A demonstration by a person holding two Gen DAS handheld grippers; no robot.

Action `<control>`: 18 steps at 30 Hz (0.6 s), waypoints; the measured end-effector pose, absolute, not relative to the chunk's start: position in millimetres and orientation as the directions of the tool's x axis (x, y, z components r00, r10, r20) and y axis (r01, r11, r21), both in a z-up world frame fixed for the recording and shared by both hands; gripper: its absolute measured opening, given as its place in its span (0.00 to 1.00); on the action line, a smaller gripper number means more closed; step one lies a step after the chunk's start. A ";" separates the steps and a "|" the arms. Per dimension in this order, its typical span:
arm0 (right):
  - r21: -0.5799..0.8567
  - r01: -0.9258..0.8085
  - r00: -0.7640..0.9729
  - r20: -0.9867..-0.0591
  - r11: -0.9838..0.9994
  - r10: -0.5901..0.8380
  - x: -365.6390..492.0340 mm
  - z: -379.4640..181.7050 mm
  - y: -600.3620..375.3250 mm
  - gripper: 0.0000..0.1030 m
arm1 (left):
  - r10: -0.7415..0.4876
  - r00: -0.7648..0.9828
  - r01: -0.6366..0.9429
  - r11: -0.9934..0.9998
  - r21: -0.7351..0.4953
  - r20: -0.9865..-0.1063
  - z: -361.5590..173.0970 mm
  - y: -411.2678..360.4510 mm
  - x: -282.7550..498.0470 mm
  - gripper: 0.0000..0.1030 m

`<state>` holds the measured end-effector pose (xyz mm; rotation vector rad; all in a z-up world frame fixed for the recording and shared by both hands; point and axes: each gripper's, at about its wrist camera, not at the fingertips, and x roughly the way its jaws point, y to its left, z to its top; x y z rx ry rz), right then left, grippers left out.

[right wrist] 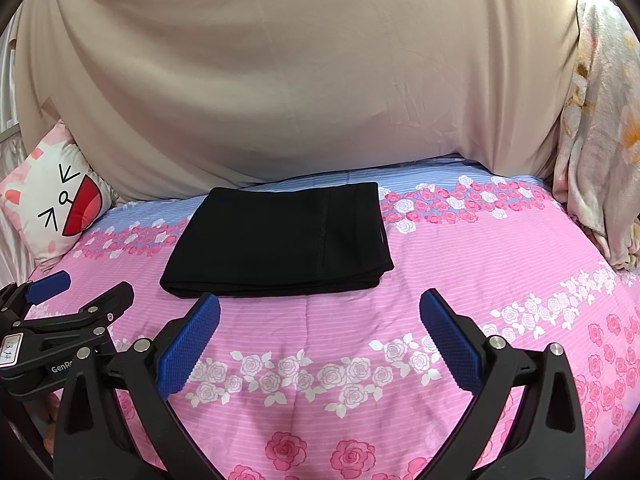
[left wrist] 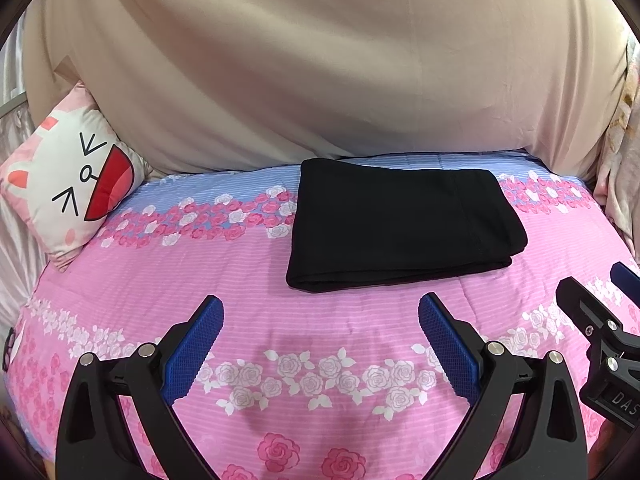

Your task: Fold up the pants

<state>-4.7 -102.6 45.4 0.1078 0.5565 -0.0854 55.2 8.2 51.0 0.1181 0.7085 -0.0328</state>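
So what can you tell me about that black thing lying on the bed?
The black pants lie folded into a flat, roughly rectangular bundle on the pink flowered bedspread, their far edge on its blue band. The cloth looks soft, matte and plain, with stacked layers showing along the near edge and a stitched seam running across the top. Nothing holds them: both tongs, left and right, hover open in front, apart from the cloth. A beige draped sheet rises behind the bundle.
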 end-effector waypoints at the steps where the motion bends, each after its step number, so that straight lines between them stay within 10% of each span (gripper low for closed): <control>1: 0.078 0.110 0.846 -0.531 0.991 -0.052 -4.7 45.4 -102.5 0.95 | 0.011 0.759 0.069 0.993 0.097 -0.651 50.9 8.5 55.1 0.94; 18: 0.076 0.109 0.847 -0.530 0.991 -0.053 -5.1 45.6 -100.9 0.95 | -0.031 0.759 0.098 0.993 0.067 -0.650 53.9 5.7 54.5 0.94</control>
